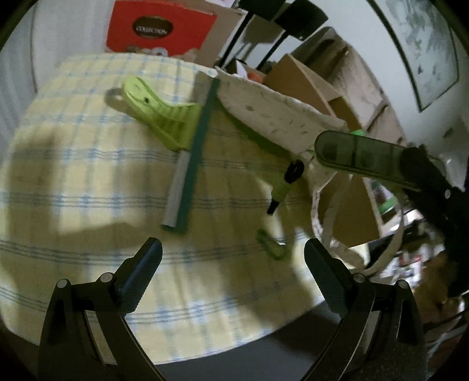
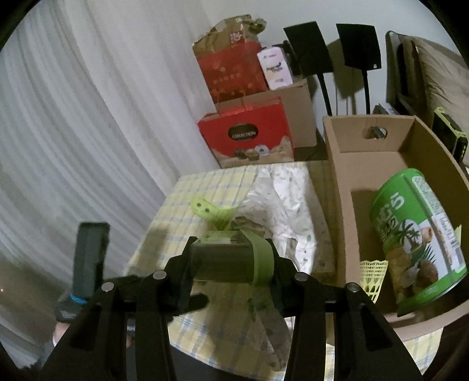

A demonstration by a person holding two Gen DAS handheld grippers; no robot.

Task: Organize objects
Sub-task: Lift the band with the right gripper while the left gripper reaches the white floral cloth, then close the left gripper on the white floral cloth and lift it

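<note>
While right gripper (image 2: 231,263) pinches a dark green-strapped case (image 2: 225,260), left gripper (image 1: 233,258) spread, empty; next: cardboard box (image 2: 340,175), likely.

1. The yellow-and-blue checked cloth counter (image 1: 88,175) lies bare on its left side.
2. A green-and-grey squeegee (image 1: 187,158) crosses the middle.
3. The open brown cardboard box (image 2: 337,175) with a green tin (image 2: 416,234) walls the right.

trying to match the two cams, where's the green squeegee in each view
Left wrist: green squeegee lies upper centre on the checked cloth, handle pointing up-left.
Right wrist: only its handle shows at centre, beyond the dark case gripped by the right gripper.
Shared landmark: red box behind the table.
</note>
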